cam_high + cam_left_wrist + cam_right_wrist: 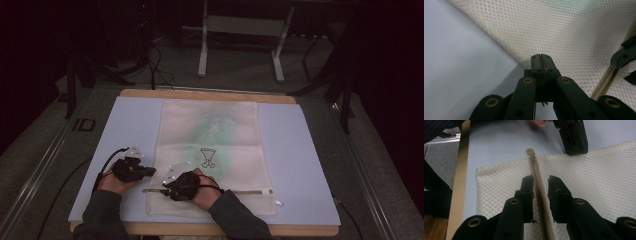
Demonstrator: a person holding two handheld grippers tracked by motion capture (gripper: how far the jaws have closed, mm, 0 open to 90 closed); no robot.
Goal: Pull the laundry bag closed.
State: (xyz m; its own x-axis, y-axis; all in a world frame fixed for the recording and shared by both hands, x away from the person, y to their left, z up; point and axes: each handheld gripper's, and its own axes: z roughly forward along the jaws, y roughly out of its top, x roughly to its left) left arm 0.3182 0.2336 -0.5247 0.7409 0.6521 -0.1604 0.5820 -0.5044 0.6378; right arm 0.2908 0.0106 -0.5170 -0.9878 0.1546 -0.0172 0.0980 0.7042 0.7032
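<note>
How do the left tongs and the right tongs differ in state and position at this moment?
The left tongs are shut, jaws pressed together; the right tongs are open, jaws apart. The left tongs sit at the edge of the mesh bag; the right tongs straddle its zipper without closing on it. Both are black, hand-held and low over the bag.

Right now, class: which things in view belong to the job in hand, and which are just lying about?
Part of the job:
mesh bag
zipper
left gripper, jaws shut at the bag's edge
right gripper, jaws open astride the zipper

Lying about:
blue mat
table frame on the floor behind
</note>
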